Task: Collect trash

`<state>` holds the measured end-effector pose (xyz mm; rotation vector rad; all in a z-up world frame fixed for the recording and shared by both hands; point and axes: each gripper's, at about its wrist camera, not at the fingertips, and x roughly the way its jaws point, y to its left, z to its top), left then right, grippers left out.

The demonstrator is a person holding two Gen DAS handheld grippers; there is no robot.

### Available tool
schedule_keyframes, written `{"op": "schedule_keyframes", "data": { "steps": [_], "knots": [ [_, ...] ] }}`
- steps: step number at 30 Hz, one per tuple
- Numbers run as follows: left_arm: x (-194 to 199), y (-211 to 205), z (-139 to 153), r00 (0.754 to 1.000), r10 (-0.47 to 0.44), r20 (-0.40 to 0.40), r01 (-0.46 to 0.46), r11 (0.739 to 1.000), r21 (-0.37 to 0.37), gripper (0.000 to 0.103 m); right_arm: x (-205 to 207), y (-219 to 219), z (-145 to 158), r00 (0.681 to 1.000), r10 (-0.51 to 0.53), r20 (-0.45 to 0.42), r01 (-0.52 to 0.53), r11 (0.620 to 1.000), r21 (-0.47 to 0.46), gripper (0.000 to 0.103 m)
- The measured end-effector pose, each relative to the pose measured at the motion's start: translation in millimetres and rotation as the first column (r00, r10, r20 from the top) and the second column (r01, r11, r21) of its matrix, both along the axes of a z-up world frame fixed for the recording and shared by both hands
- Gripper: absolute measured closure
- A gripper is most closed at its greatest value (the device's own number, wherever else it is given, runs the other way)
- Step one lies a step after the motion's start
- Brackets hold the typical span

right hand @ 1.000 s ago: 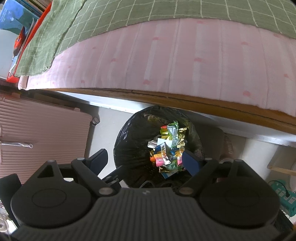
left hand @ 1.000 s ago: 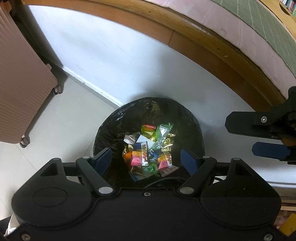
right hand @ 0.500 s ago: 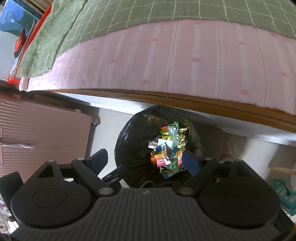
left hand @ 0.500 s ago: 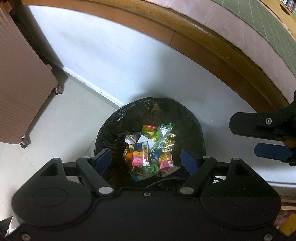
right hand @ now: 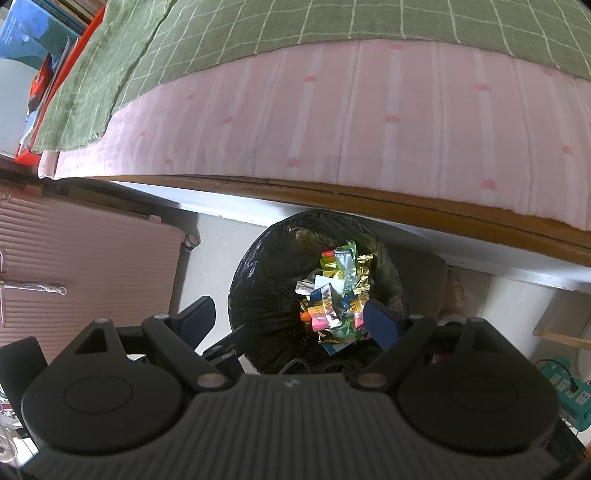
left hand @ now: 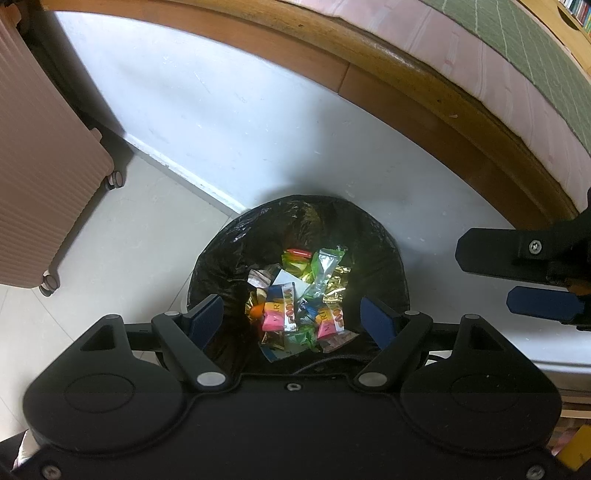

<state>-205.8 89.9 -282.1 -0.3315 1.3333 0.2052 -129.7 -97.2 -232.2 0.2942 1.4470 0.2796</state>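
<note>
A bin lined with a black bag [left hand: 221,266] stands on the floor against the bed's side. Inside lie several bright snack wrappers [left hand: 303,295], pink, green, gold and blue. My left gripper [left hand: 291,319] hangs above the bin, pointing steeply down, open, with nothing between its blue pads. In the right wrist view the same bin [right hand: 258,288] and wrappers [right hand: 332,291] sit below my right gripper [right hand: 288,320], which is also open and holds nothing. The right gripper [left hand: 517,277] also shows at the right edge of the left wrist view, beside the bin.
A pink ribbed suitcase [left hand: 37,166] on wheels stands left of the bin. The bed's wooden rail [right hand: 406,206], pink sheet [right hand: 332,122] and green checked blanket [right hand: 295,29] overhang the far side. A green power strip [right hand: 569,391] lies on the floor at the right.
</note>
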Motion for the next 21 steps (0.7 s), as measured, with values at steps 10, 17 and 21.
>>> {"op": "schedule_keyframes", "data": {
  "steps": [10, 17, 21],
  "knots": [
    [-0.4, -0.2, -5.3, 1.000, -0.006, -0.014, 0.006, 1.000, -0.003, 0.023, -0.2, 1.0, -1.1, 1.000, 0.001, -0.004, -0.001, 1.000, -0.001, 0.011],
    [-0.3, 0.0, -7.7, 1.000, -0.009, -0.020, 0.009, 1.000, -0.005, 0.022, -0.5, 1.0, -1.9, 1.000, 0.000, -0.005, 0.000, 1.000, -0.002, 0.011],
    [-1.2, 0.5, -8.6, 1.000, -0.013, -0.023, 0.012, 1.000, -0.005, 0.022, -0.1, 0.6, -1.8, 1.000, 0.000, -0.007, 0.000, 1.000, 0.000, 0.011]
  ]
}}
